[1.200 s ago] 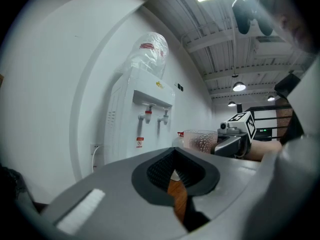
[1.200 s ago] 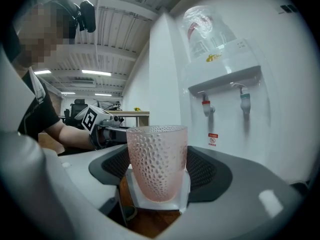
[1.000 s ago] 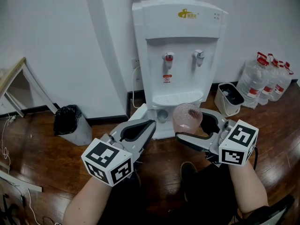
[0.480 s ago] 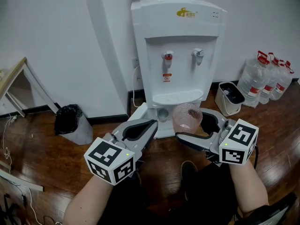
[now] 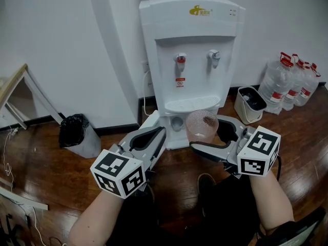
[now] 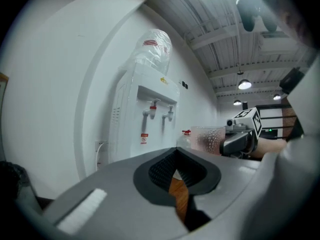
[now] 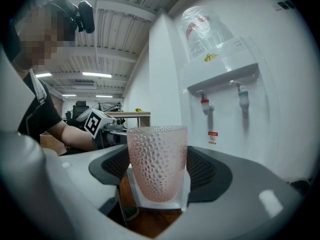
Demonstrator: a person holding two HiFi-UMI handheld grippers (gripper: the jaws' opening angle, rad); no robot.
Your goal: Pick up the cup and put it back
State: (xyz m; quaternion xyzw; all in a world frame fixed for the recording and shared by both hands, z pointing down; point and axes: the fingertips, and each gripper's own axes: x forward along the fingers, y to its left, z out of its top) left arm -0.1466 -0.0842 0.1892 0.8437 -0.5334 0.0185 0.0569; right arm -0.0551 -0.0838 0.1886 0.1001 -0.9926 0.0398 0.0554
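**Head view, read left to right.**

- **Lower left:** one bin (image 5: 77, 136), lined in black.
- **Lower centre-left:** my left gripper (image 5: 160, 133). Its jaws are a narrow way apart with nothing between them. I judge it has no part in this step and should stay to the side.
- **Centre:** one dispenser (image 5: 189, 60) with two taps (image 5: 180, 60) and one tray (image 5: 192, 105) beneath them.
- **Just below the tray in the frame:** the one cup (image 5: 201, 124), upright and in the air.
- **Lower centre-right:** my right gripper (image 5: 207, 135). Its jaws are closed on the cup's lower wall, one pad on each side.
- **Right edge:** one pail (image 5: 249, 104) and, as far as I can count, three bottles (image 5: 292, 83).

**Step in hand, as I judge it:** carrying the cup to its resting place. The tray looks likely, though I cannot be sure.

To do this well, I keep the gripper level so the cup does not tip. I lower it until its base is fully borne, and only then part the jaws. I draw straight back so neither pad drags the wall.
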